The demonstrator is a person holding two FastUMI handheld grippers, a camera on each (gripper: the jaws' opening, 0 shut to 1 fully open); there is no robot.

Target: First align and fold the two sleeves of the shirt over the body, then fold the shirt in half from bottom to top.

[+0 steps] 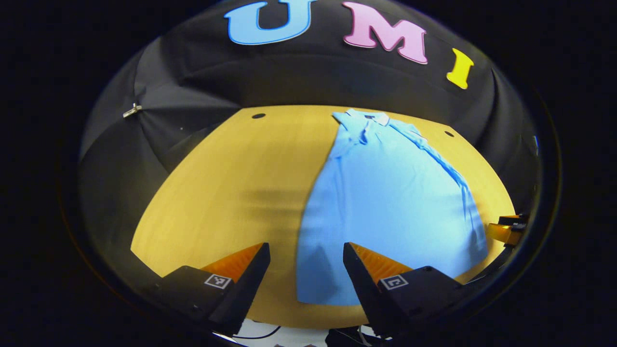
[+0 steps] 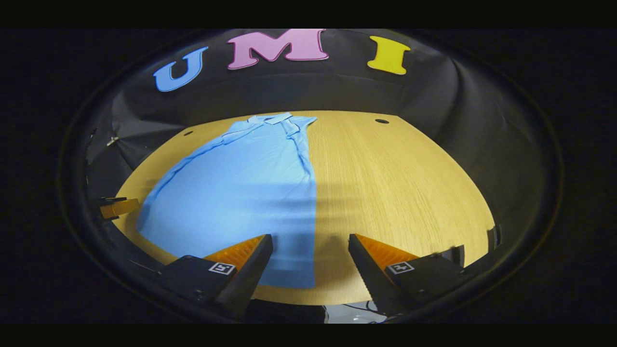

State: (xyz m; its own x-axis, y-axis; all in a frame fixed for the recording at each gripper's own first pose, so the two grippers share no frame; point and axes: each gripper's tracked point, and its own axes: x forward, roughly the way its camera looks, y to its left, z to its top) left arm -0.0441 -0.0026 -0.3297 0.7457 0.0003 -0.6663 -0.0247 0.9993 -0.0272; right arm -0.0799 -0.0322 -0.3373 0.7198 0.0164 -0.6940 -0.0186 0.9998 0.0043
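Light blue shirt (image 1: 385, 202) lies flat on the wooden table (image 1: 231, 193), collar (image 1: 368, 117) toward the booth's far wall, hem toward the near table edge. Both sleeves are already folded in over the body: long edges run as straight creases, with bunched fabric along each side near the shoulders. The bottom-to-top fold is not yet done; shirt lies at full length. In the left gripper view, the left gripper (image 1: 306, 260) hangs above the near table edge with jaws spread wide and nothing between them; the shirt's lower left corner sits in the gap between the fingers, not touched by either. The other gripper shows as a small piece at the far right rim, beside the shirt's lower right corner. In the right gripper view, the right gripper (image 2: 311, 253) is likewise released, jaws apart and empty, above the hem; the shirt (image 2: 241, 193) straight right edge runs up between the fingers, bare table (image 2: 395, 183) to its right. The left gripper (image 2: 115, 207) appears at the left rim, near the shirt's lower corner; cannot tell its jaw state from there.
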